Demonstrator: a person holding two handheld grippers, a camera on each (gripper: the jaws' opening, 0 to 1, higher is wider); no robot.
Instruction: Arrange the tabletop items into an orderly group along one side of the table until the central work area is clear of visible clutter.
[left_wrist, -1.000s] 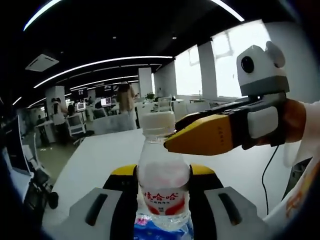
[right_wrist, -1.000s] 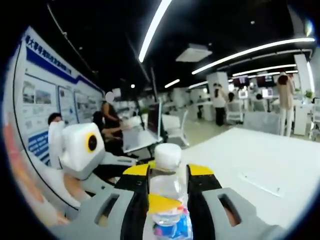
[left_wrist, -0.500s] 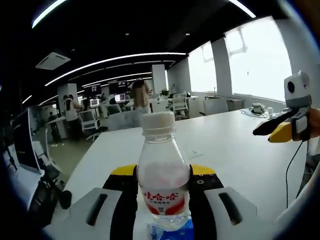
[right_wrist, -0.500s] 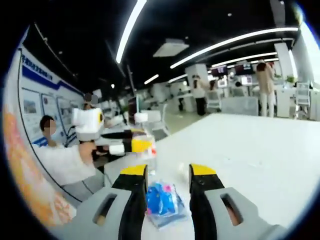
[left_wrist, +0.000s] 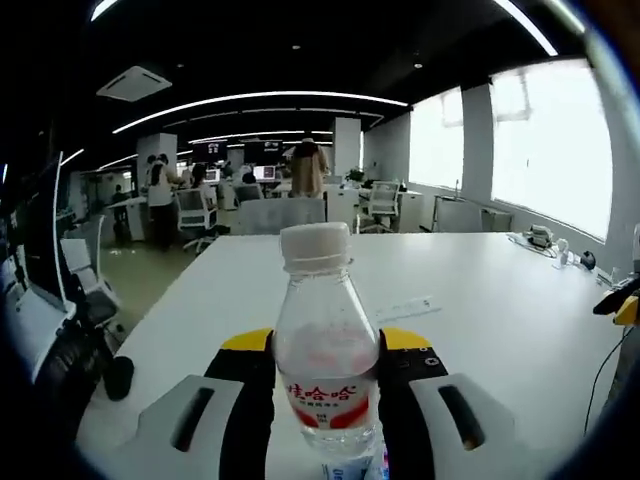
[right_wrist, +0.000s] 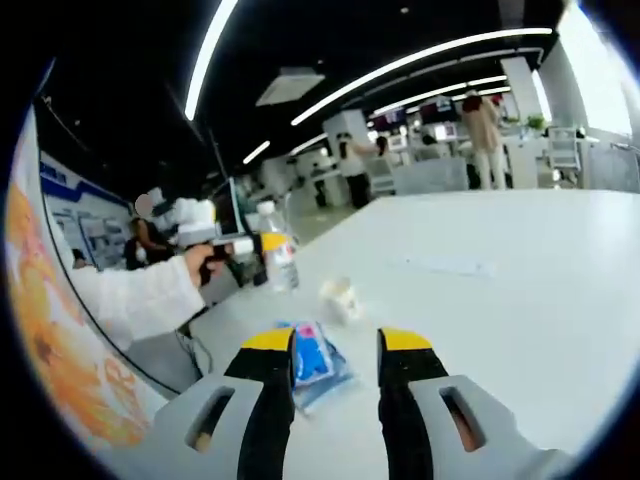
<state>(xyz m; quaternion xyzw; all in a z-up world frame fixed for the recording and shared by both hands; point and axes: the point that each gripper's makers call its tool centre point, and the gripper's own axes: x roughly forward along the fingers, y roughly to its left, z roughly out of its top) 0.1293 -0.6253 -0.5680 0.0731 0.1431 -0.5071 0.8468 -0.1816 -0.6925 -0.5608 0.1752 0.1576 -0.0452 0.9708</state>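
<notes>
In the left gripper view the left tool (left_wrist: 325, 365) is clamped on a water bottle (left_wrist: 326, 370), its yellow-tipped jaws pressing both sides of the clear body just above the red label, white cap on and the bottle upright against the view. Beyond it the white tabletop (left_wrist: 480, 320) stretches away, with a thin pale strip (left_wrist: 405, 309) lying flat at about one o'clock from the cap. In the right gripper view the right tool (right_wrist: 335, 352) stands apart with nothing between its jaws; just ahead of them a blue packet (right_wrist: 315, 362) lies on the tabletop, a small white cup-like thing (right_wrist: 342, 298) on its side a little farther at twelve o'clock, and at ten o'clock the left tool carrying the bottle near the tabletop's edge. The step in hand looks like carrying the bottle to its place in the group at the side. The next move, I judge, calls for setting it down upright at the edge, while the free right tool closes on the packet.
</notes>
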